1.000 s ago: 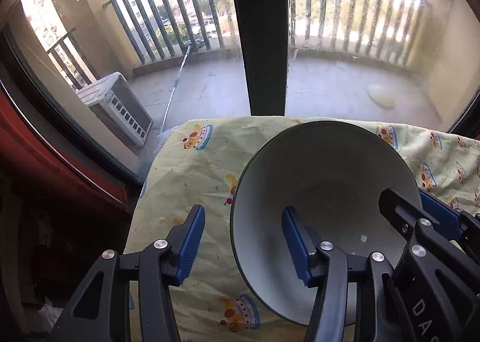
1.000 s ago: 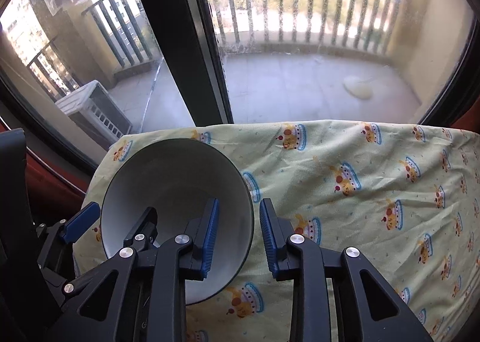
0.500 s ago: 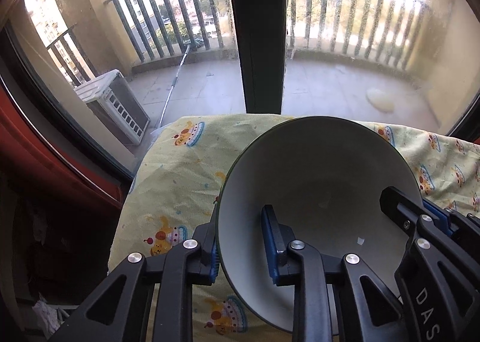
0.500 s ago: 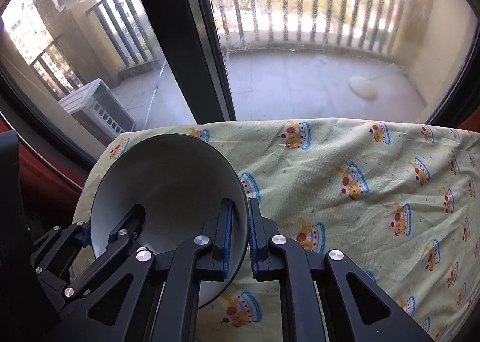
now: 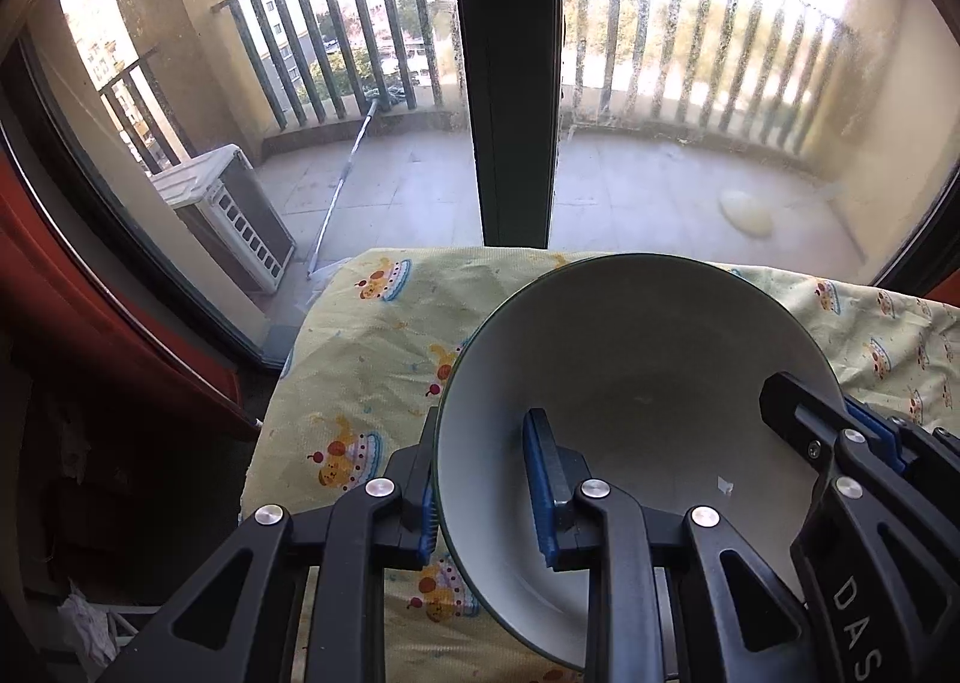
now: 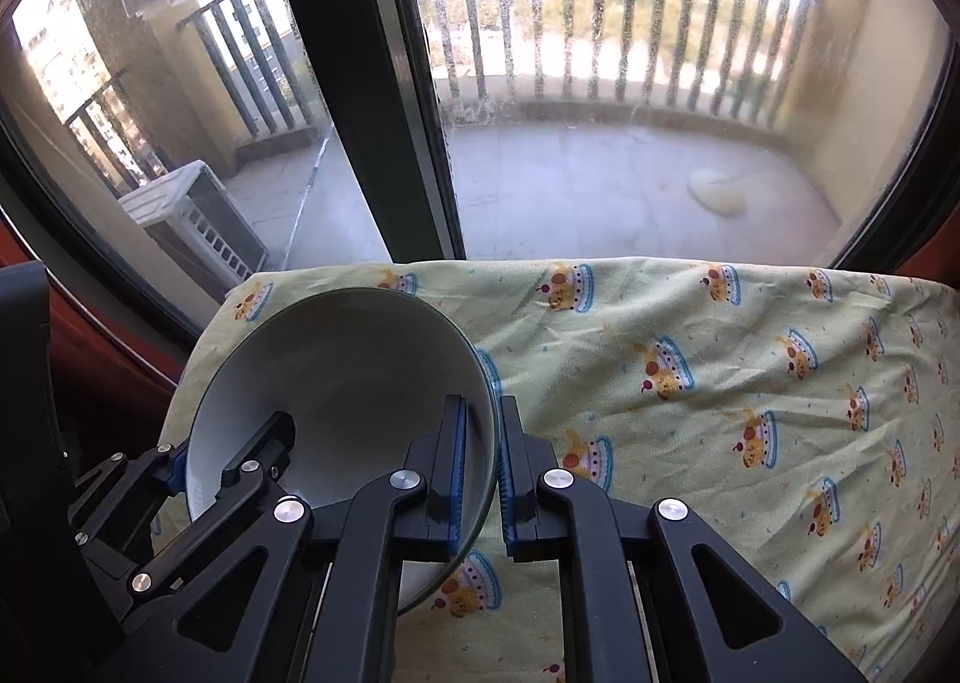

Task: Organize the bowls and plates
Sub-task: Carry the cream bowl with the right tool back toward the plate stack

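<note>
Pale grey-white glazed ceramic, with a thin dark green rim, made up the single bowl in the scene. It sat between the two handheld grippers, over a table draped in a yellow cloth printed with small cartoon cakes. Behind the table stood a large window with a dark central frame, looking onto a sunlit balcony with railings and a white air-conditioning unit.

The left gripper was clamped on the bowl's left rim, one blue-padded finger outside the wall and the other inside the hollow. The right gripper was clamped on the opposite, right rim in the same way, one pad inside, one outside. Both sets of jaws were closed firmly on the bowl, with the wall pinched between the pads. In each wrist view the other gripper showed across the bowl, gripping the far side.

The bowl appeared tilted, its open mouth turned up and towards the cameras, its base towards the cloth; whether the base touched the cloth could not be told. The bowl lay directly between the hands, neither nearer than the other, so any coming move would likely need both hands to travel together and keep their spacing. No plates or other bowls were visible on the cloth.
</note>
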Tool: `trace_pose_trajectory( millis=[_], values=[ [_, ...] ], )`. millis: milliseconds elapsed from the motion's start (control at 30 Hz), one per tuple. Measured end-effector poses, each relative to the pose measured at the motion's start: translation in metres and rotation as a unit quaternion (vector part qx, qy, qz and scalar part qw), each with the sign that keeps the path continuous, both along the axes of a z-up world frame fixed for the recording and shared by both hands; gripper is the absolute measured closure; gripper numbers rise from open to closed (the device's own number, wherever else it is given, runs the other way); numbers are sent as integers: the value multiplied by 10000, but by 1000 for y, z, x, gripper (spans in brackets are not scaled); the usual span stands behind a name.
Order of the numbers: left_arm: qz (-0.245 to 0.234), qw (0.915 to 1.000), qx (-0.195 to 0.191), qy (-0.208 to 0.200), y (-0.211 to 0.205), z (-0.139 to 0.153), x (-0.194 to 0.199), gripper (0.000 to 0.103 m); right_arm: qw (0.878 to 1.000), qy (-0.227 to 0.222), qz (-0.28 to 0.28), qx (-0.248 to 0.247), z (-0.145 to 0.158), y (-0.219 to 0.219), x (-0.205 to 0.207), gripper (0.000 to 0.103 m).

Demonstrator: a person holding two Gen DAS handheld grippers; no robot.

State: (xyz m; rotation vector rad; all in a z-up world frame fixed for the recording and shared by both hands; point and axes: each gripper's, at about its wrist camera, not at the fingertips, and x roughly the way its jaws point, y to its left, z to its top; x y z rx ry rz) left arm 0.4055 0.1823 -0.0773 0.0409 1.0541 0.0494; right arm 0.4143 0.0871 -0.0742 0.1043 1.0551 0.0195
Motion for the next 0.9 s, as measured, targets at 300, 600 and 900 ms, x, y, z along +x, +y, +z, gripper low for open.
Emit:
trace_pose_trajectory(
  millis=[300,600,900],
  values=[
    [-72,9998,5,-200,-1,32,-25,80,9998,-158,-73,35,32,-2,-29,90],
    [-293,9988,-33,-403,-8,63,-58,80,9990,-376,-248,2,70,-11,-73,90],
    [-475,9973,-31,-567,-22,84,-94,80,9980,-526,-342,-67,99,-27,-118,90]
  ],
)
